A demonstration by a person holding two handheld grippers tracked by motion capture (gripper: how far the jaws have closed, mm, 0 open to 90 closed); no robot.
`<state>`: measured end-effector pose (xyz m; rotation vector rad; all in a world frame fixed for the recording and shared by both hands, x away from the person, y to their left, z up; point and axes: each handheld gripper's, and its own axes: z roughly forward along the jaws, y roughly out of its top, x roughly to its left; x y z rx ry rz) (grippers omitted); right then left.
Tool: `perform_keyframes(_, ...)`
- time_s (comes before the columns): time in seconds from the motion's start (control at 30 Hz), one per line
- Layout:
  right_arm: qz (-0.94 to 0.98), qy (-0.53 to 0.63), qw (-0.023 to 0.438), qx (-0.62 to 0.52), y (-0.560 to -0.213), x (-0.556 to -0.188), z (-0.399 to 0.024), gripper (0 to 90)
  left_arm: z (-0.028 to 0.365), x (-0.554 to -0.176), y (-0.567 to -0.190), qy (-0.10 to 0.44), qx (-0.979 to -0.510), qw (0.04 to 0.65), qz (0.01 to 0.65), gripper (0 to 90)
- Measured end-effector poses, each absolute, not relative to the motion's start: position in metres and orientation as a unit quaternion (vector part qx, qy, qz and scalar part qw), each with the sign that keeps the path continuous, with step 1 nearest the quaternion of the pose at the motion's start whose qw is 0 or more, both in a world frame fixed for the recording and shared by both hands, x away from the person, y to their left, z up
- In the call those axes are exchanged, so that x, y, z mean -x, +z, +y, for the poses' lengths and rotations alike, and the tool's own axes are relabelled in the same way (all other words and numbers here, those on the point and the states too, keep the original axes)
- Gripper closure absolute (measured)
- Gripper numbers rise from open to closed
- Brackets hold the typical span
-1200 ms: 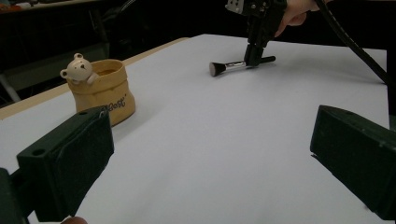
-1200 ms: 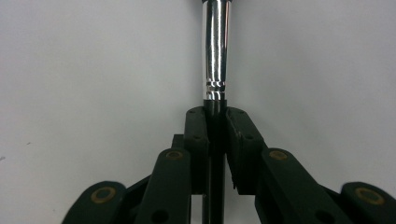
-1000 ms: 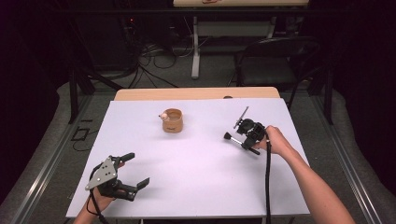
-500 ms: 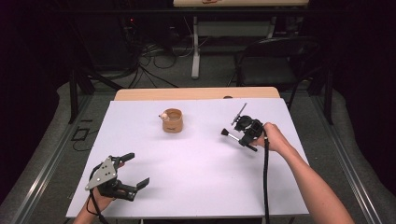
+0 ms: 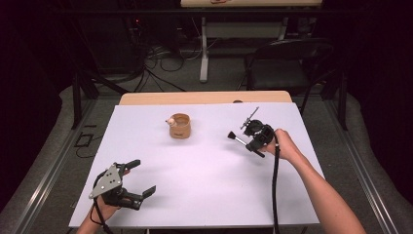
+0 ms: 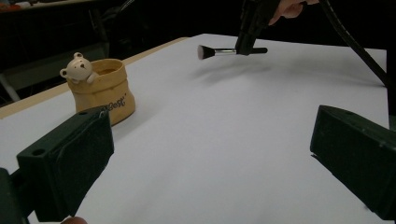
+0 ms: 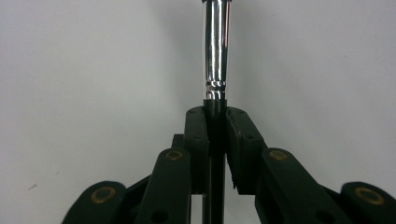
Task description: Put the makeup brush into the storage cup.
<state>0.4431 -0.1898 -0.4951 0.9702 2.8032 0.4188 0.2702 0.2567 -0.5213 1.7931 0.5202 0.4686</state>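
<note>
Chrome and black, a makeup brush (image 5: 239, 139) is being pinched at its handle by the right gripper (image 5: 257, 137), whose jaws are pressed together on the black shaft just behind the shiny ferrule, as is being shown in the right gripper view (image 7: 215, 60). The brush is being carried clear of the white table cover (image 5: 204, 185), roughly level, its shadow lying on the sheet below it in the left gripper view (image 6: 224, 50).

In the high view its long axis is running from about four o'clock to ten o'clock, with the bristle head leading at the ten o'clock end. The tan bear-faced pouch cup (image 5: 179, 126) is standing upright near the table's middle rear, at roughly ten o'clock from the bristle tip and well apart from it. The bristles are therefore already being aimed close to the cup's open mouth, so the coming move is judged to be a carry along that line, followed by a tilt to drop the brush in.

The left gripper (image 5: 135, 180) is being held near the front left corner with its jaws spread and nothing between them; the cup lies at about one o'clock from it, farther off than from the right one.
</note>
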Motion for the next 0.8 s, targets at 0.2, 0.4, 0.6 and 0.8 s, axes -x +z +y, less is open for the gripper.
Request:
perform_keyframes(0.2, 0.921, 0.191, 0.090, -0.327, -0.498, -0.437, -0.189, 79.5, 0.256, -0.270, -0.521, 0.203, -0.764, 0.570, 0.223, 0.0)
perform_keyframes(0.4, 0.917, 0.211, 0.088, -0.326, -0.498, -0.432, -0.190, 79.5, 0.256, -0.270, -0.521, 0.203, -0.765, 0.569, 0.223, 0.0)
perform_keyframes(0.6, 0.911, 0.229, 0.094, -0.331, -0.495, -0.424, -0.191, 79.5, 0.257, -0.270, -0.521, 0.201, -0.765, 0.570, 0.222, 0.0)
perform_keyframes(0.8, 0.899, 0.260, 0.107, -0.336, -0.496, -0.419, -0.192, 79.5, 0.257, -0.270, -0.521, 0.197, -0.767, 0.570, 0.220, 0.0)
